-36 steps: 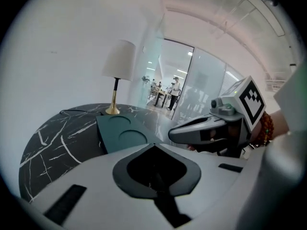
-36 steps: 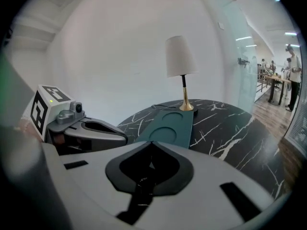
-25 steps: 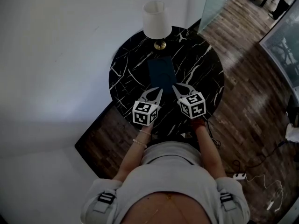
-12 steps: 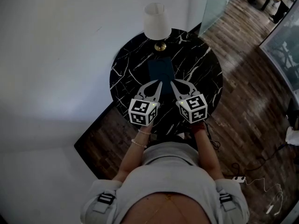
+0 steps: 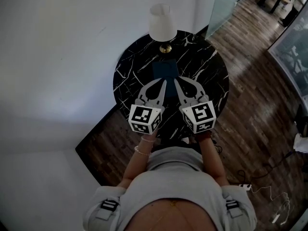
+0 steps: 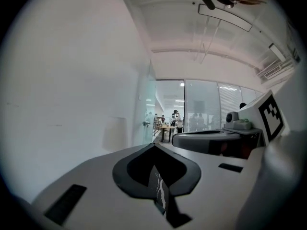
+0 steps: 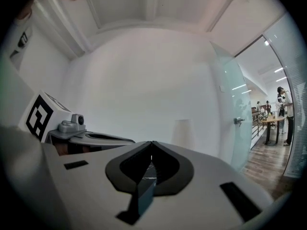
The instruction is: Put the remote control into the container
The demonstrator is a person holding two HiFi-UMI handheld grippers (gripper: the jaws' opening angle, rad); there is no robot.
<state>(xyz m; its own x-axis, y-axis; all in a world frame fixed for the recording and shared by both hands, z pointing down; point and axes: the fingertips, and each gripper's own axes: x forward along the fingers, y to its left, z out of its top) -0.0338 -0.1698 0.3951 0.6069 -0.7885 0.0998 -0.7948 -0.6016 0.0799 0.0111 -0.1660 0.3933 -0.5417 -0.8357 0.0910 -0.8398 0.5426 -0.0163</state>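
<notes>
While both grippers hang side by side over the near edge of the round black marble tabletop (image 5: 207, 76), neither holds anything. Left gripper (image 5: 164, 83): jaws clenched tip to tip, nothing between. Right gripper (image 5: 176, 82): same, clenched and empty. Both sets of tips point toward the far edge and converge near the near end of the dark blue container (image 5: 165, 71), which sits mid-tabletop. White-shaded lamp (image 5: 161, 23) stands at the far edge, just behind the container. Remote control: can't make it out in any view.
</notes>
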